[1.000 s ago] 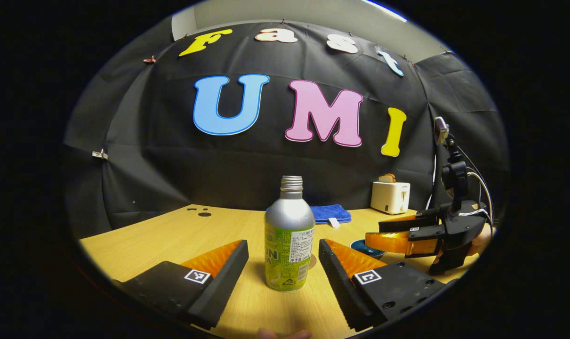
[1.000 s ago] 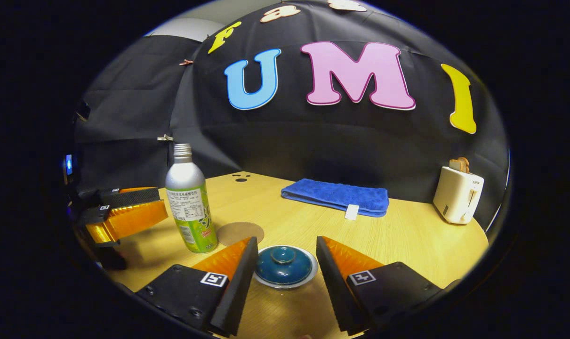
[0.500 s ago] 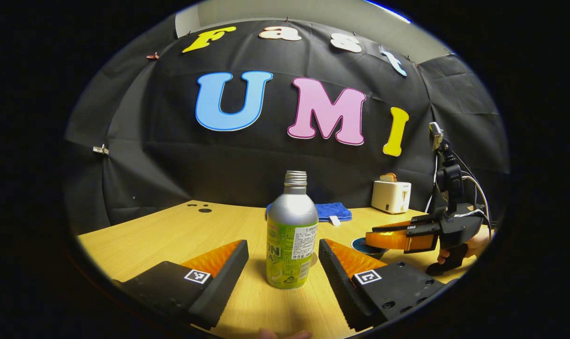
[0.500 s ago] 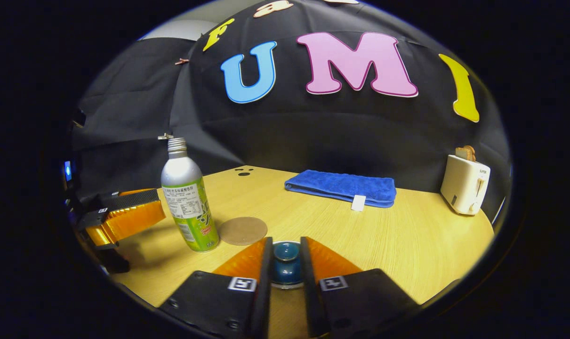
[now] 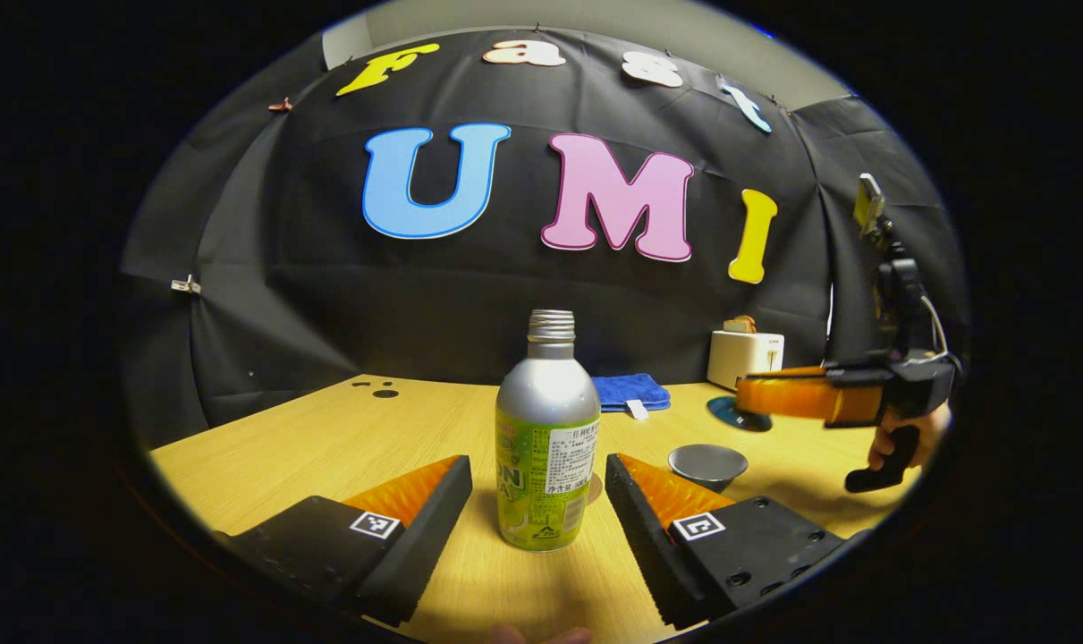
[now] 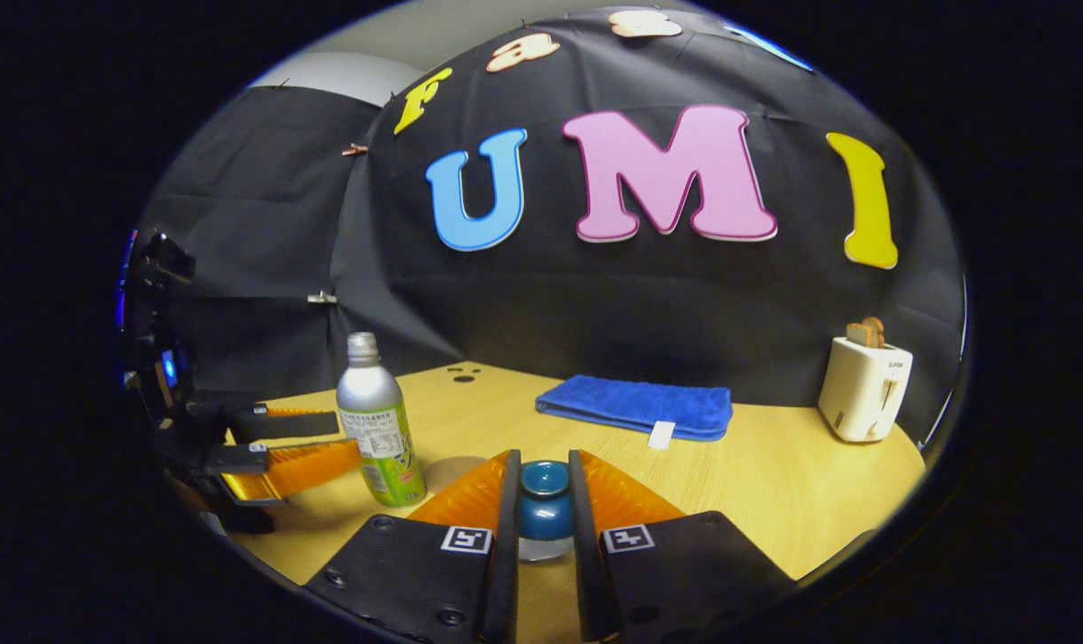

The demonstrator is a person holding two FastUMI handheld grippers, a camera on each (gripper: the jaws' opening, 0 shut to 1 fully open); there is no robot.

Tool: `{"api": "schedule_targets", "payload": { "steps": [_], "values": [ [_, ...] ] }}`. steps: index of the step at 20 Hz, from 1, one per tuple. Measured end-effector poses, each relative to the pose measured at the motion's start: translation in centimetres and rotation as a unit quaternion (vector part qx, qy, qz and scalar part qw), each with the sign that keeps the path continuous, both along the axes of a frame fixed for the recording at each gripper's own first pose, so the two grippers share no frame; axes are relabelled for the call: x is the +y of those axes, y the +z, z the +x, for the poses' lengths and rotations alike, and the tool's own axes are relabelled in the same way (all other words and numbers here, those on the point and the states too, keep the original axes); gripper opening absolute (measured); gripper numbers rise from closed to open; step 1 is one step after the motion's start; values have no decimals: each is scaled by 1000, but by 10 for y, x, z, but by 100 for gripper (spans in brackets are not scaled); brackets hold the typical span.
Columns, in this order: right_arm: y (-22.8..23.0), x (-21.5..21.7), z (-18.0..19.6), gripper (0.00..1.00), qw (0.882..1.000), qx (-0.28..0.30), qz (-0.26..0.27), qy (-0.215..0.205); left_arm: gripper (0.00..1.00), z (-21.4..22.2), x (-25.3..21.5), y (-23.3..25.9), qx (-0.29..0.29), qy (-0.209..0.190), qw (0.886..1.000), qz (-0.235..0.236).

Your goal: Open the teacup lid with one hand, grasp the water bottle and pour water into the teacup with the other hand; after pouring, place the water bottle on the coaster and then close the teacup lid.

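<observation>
A silver and green water bottle point(image 5: 548, 447) stands upright on the wooden table point(image 5: 326, 447), between the fingers of my open left gripper point(image 5: 538, 487), which do not touch it. To its right sits the uncovered grey teacup point(image 5: 707, 463). Above and beyond the cup, my right gripper point(image 5: 760, 398) holds the blue lid point(image 5: 729, 414) in the air. In the right gripper view, my right gripper point(image 6: 541, 487) is shut on the lid point(image 6: 544, 510) by its knob. The bottle point(image 6: 380, 434) stands at the left there, with the left gripper point(image 6: 300, 443) beside it. A round brown coaster point(image 6: 452, 470) lies just right of the bottle.
A folded blue towel point(image 6: 635, 404) lies at the back of the table, and a white toaster point(image 6: 863, 386) stands at the back right. A hand point(image 5: 903, 438) holds the right gripper's grip. The towel point(image 5: 629, 392) and toaster point(image 5: 745, 356) also sit behind the bottle.
My right gripper shut on the lid's knob and lifted the lid up off the teacup, leaving the cup uncovered. The left gripper stayed open around the bottle.
</observation>
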State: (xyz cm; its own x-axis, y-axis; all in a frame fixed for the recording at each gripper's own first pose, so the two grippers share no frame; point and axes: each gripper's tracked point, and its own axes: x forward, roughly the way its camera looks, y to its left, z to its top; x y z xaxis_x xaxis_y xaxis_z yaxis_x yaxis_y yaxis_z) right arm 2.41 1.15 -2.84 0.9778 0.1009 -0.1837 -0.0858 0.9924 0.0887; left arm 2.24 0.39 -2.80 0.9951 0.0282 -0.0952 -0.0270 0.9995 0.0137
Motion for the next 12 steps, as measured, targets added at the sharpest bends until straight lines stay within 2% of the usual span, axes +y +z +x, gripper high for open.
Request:
{"api": "schedule_targets", "payload": {
  "steps": [6,9,10,12],
  "values": [
    [28,-45,-35,30,999,-36,-1,-40,95,25,1,-4,3,18,1000,9],
    [29,-63,-47,30,998,-40,11,-54,95,34,-5,-8,10,8,1000,24],
    [27,-68,-49,30,997,-40,18,-58,87,32,-4,-6,11,12,999,33],
    [22,-76,-53,30,997,-35,25,-63,82,35,-4,-4,16,11,998,67]
  ]
}}
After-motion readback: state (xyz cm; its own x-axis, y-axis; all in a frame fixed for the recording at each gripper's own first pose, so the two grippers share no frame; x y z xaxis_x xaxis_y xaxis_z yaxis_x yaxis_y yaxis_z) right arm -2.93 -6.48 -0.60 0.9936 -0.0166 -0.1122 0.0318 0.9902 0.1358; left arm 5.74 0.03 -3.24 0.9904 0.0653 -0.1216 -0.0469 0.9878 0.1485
